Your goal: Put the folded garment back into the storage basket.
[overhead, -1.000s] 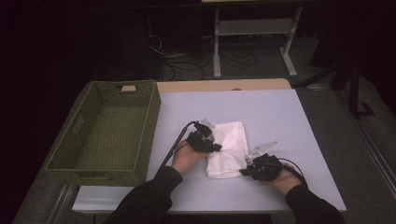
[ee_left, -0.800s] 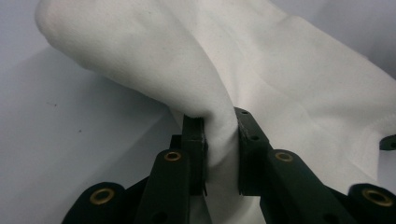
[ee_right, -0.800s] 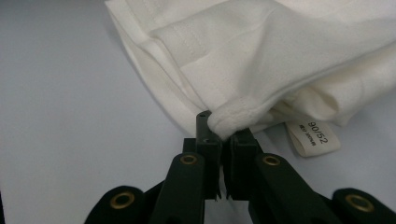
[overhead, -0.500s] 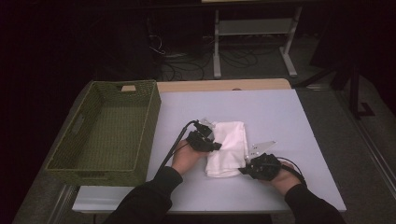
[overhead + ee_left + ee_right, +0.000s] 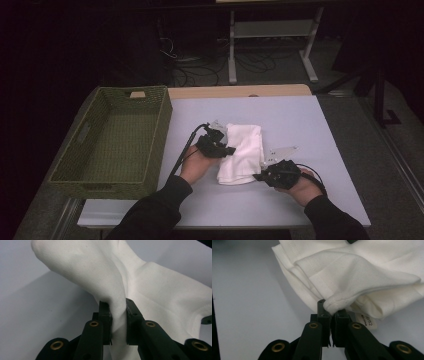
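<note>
Where table [image 5: 300, 115] ends, cables [image 5: 260, 62] on floor.

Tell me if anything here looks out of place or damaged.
Nothing stands out. The folded white cloth lies on the table, pinched at its edges by the left gripper and the right gripper. The green basket stands upright with nothing in it.

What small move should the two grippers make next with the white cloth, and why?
Probably lift both together. The left gripper is shut on a fold of the white cloth and the right gripper pinches a hemmed corner, so both grips look set while most of the cloth lies on the table beside the green basket.
</note>
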`<state>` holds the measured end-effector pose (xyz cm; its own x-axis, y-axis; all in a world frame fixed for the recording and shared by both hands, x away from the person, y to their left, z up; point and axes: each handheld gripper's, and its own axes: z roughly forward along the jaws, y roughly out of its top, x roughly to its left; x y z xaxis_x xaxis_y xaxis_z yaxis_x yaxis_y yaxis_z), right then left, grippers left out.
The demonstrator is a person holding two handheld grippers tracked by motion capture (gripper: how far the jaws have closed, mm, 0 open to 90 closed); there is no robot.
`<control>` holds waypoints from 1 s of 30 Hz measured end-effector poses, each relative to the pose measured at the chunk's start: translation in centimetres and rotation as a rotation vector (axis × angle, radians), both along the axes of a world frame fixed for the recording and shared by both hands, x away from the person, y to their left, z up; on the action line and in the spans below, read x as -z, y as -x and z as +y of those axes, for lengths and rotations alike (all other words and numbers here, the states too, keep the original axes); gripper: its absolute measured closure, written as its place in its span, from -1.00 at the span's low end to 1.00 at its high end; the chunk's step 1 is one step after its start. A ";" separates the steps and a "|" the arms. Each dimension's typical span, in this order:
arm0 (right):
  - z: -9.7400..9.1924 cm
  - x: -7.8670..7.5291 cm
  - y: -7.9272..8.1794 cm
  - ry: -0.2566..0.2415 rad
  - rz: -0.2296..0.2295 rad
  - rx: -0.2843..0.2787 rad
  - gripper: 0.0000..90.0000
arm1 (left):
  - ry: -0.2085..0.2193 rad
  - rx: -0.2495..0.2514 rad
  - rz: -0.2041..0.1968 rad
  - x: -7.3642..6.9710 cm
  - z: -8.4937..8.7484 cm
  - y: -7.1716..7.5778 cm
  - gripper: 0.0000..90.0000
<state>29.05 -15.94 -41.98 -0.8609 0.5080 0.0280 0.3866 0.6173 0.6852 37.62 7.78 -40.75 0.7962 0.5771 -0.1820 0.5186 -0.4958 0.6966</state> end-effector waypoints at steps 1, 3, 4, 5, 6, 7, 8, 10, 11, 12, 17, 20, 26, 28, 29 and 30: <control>0.1 -0.2 0.0 0.000 0.002 -0.003 0.90 | 0.001 -0.001 -0.002 -0.2 0.1 0.0 0.75; 0.1 -0.6 -0.1 -0.007 0.001 -0.015 0.90 | -0.001 0.000 -0.006 -0.6 0.2 0.1 0.75; 0.1 -0.8 -0.1 -0.012 0.002 -0.017 0.90 | 0.000 -0.001 -0.009 -0.7 0.2 0.1 0.75; 0.2 -1.0 -0.2 -0.017 0.003 -0.018 0.90 | 0.001 -0.002 -0.010 -0.9 0.3 0.1 0.75; 0.2 -1.2 -0.2 -0.023 0.005 -0.022 0.90 | -0.002 -0.001 -0.010 -1.1 0.3 0.1 0.75; 0.2 -1.4 -0.3 -0.029 0.005 -0.027 0.90 | 0.000 -0.004 -0.010 -1.3 0.4 0.1 0.75; 0.2 -1.6 -0.3 -0.030 0.006 -0.032 0.90 | 0.002 -0.003 -0.009 -1.5 0.4 0.1 0.75; 0.3 -2.1 -0.5 -0.035 -0.001 -0.041 0.90 | 0.001 -0.007 -0.015 -2.0 0.5 0.0 0.75; 0.3 -2.4 -0.6 -0.039 -0.003 -0.045 0.90 | 0.001 -0.009 -0.019 -2.3 0.5 0.0 0.75; 0.3 -2.7 -0.7 -0.043 -0.008 -0.048 0.90 | 0.002 -0.011 -0.022 -2.6 0.5 0.0 0.75; 0.7 -3.9 -1.2 -0.064 -0.013 -0.068 0.90 | -0.007 -0.022 -0.030 -4.1 0.9 -0.2 0.75; 1.0 -4.6 -1.4 -0.068 -0.019 -0.083 0.90 | -0.005 -0.025 -0.033 -4.9 1.2 -0.3 0.75; 1.7 -5.7 -2.0 -0.079 -0.025 -0.113 0.90 | -0.018 -0.033 -0.042 -6.2 1.9 -0.3 0.75; 2.1 -6.1 -2.2 -0.086 -0.028 -0.125 0.90 | -0.020 -0.037 -0.041 -6.6 2.2 -0.4 0.75; 2.3 -6.3 -2.3 -0.086 -0.028 -0.132 0.90 | -0.013 -0.040 -0.039 -6.8 2.4 -0.4 0.75; 2.5 -6.5 -2.4 -0.085 -0.027 -0.139 0.90 | -0.010 -0.042 -0.032 -7.0 2.6 -0.5 0.75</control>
